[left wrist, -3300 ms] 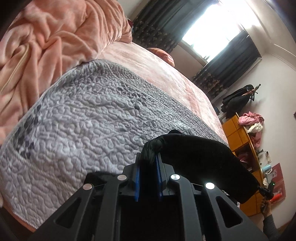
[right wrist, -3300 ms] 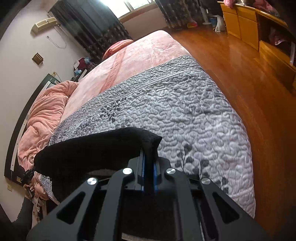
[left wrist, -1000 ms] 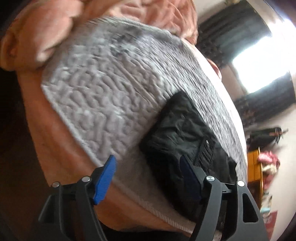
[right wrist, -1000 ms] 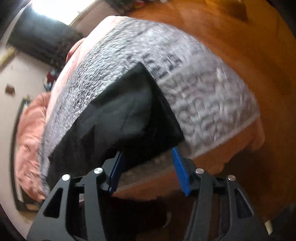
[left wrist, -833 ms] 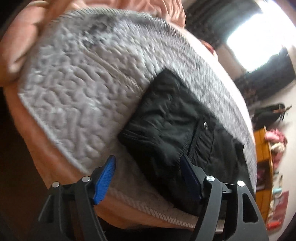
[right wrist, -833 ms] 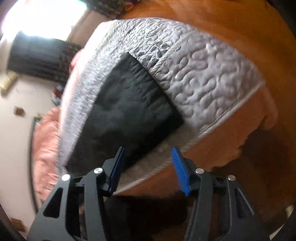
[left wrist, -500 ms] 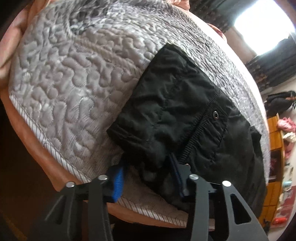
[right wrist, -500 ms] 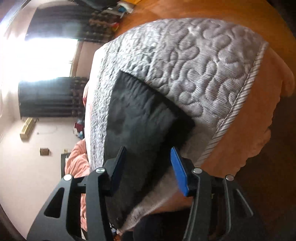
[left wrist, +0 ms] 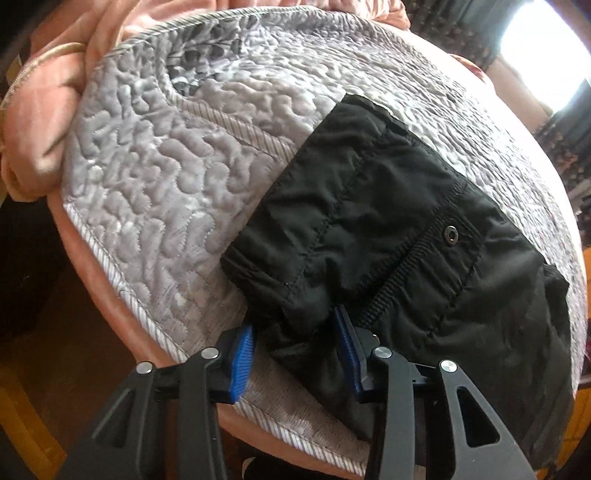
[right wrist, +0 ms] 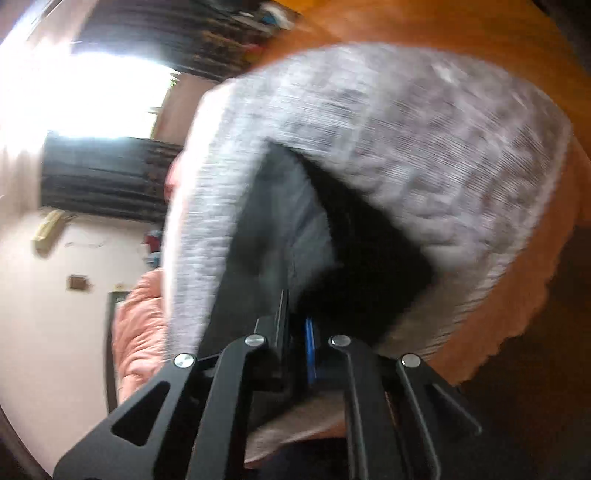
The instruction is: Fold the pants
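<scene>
The black pants (left wrist: 388,229) lie folded on the grey quilted bedspread (left wrist: 155,166), near the bed's near edge. My left gripper (left wrist: 295,343) is partly closed around the near corner of the pants, its blue pads on either side of the fabric with a gap still showing. In the blurred right wrist view the pants (right wrist: 332,251) lie on the same bedspread (right wrist: 424,147). My right gripper (right wrist: 297,332) is shut on the near edge of the pants.
Pink bedding (left wrist: 40,110) is bunched at the left end of the bed. The bed's pink side skirt (right wrist: 517,295) drops to a wooden floor (right wrist: 443,22). A bright window with dark curtains (right wrist: 92,166) is beyond the bed.
Both grippers let go of the pants, which now lie on the bed. Both then moved in on the near edge; the left has narrowed around a corner and the right has closed on the edge.
</scene>
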Demonstrator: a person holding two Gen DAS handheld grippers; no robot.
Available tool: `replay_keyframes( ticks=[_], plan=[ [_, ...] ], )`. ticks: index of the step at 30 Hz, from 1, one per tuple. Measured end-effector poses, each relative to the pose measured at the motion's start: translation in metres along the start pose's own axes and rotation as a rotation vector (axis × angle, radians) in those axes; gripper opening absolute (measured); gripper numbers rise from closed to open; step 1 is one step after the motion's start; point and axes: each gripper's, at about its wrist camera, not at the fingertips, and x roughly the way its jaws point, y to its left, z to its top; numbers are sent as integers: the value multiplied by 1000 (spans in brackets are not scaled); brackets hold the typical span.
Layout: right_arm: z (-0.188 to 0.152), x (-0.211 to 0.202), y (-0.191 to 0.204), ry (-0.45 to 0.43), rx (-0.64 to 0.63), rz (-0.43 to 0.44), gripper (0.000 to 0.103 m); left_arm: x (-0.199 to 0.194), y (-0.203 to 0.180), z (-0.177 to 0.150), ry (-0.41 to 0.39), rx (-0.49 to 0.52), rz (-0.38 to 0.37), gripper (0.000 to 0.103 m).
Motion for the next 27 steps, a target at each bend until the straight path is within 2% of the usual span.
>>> replay_keyframes(
  ticks=[2,9,13,14,16,17,19,25,27],
  plan=[
    [2,5,-14,13,37,-12,5,2,-4,2,-1,-3,10,41],
    [-1,4,-22,12,35,-20,6,3,-2,3,3,-14,-3,43],
    [-1,-9,-34,4,63,0,15,0,2,1,7,-14,-9,47],
    [-1,-19,-38,-14,69,1,21,-1,3,1,6,-15,-19,48],
    [-4,-36,-42,-49,73,-11,26,-4,6,1,-1,-8,-27,52],
    [-5,-39,-43,-54,79,-13,33,-5,7,1,-3,-4,-29,56],
    [-7,-40,-49,-49,106,-16,43,-8,11,-1,-10,-3,-43,57],
    [-18,-34,-62,-53,146,39,48,-25,10,-8,-53,-4,-90,57],
    [-20,-29,-62,-48,140,69,48,-33,6,-10,-77,10,-118,64]
  ],
)
